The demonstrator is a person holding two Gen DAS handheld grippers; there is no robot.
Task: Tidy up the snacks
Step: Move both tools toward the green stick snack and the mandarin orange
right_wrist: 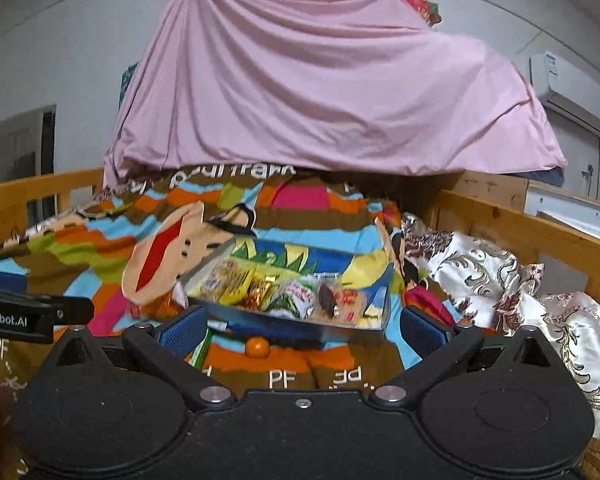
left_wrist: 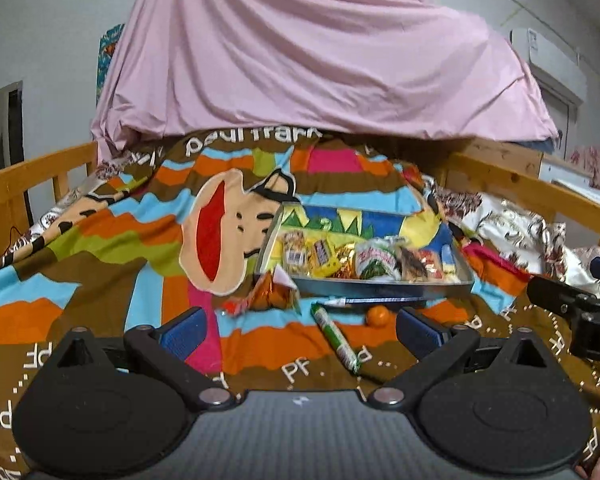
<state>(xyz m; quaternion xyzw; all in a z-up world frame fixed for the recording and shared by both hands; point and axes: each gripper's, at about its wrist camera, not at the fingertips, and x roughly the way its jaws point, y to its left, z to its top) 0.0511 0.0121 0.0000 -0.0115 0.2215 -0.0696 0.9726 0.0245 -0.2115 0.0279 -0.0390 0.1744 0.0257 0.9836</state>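
L claw wide, empty, R claw same

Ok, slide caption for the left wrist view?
Open left gripper hovers over loose snacks before the filled tray.

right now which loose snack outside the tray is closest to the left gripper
The long green-wrapped candy stick, lying between the open left gripper fingers. The small orange fruit and orange foil packet lie farther, near the tray.

I read "paul frank" and repeated "PF" on the striped blanket, "nRobot.AI" on the left tool.
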